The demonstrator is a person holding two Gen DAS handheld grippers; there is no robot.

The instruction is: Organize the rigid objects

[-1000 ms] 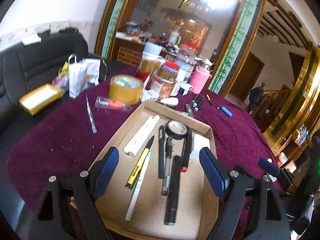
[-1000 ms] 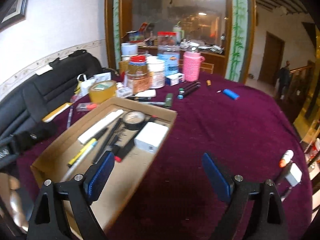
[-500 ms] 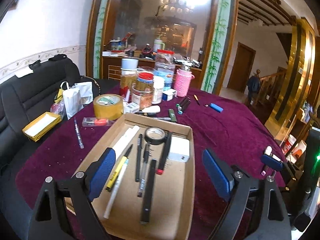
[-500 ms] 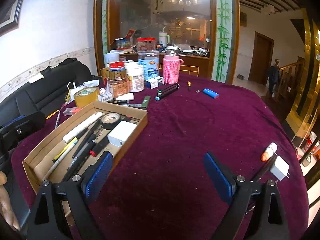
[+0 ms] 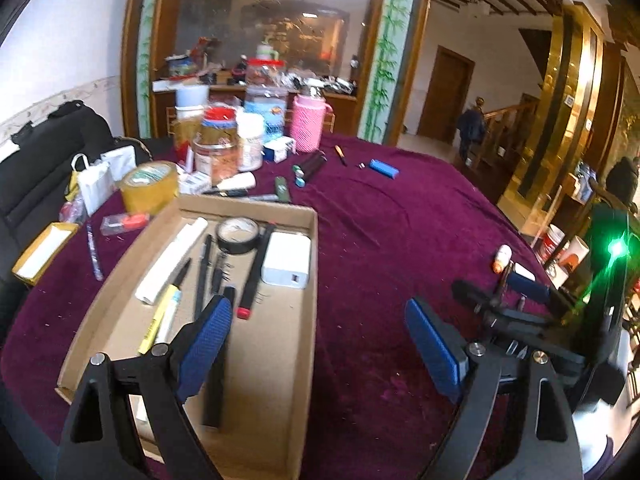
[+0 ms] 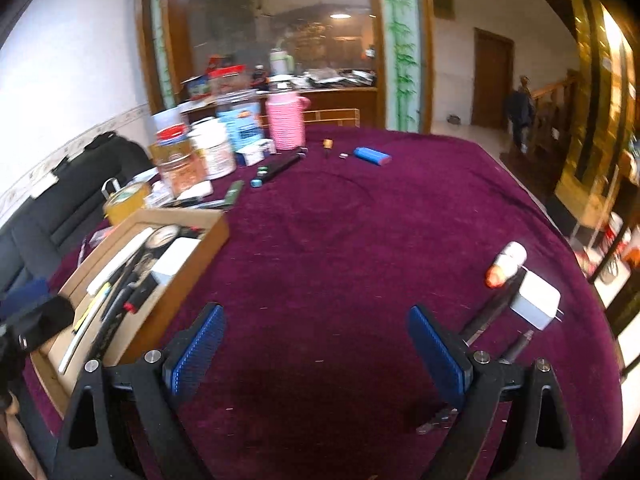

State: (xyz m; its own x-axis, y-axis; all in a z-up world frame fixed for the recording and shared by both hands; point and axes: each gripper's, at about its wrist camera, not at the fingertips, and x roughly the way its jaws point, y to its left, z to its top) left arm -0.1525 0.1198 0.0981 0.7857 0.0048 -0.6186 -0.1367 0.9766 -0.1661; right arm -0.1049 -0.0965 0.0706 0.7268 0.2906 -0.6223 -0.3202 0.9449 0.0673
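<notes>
Covering the whole round table is a maroon velvet cloth (image 6: 340, 240), and on it lies a shallow cardboard box (image 5: 308, 320), the landmark here. Since half a second ago both cameras have swung toward the right, so the box now sits further left in each view.

Inside the box lie a white power adapter (image 5: 287, 260) against its right wall, a roll of black tape (image 5: 238, 234) at its far end, a white tube (image 5: 172, 258) along its left side, and several pens, among them a black marker with a red cap (image 5: 252, 276).

Beyond the box's far end stand jars and a pink flask (image 6: 285, 126). A blue lighter (image 6: 372, 156) lies further right of those.

Well right of the box rest a second white charger (image 6: 536, 304) and a small white bottle with an orange tip (image 6: 504, 266).

The left gripper (image 5: 318, 346) hangs over the box's near right edge, jaws spread wide, holding nothing. The right gripper (image 6: 316, 356) hovers over bare cloth right of the box, likewise spread and empty.
</notes>
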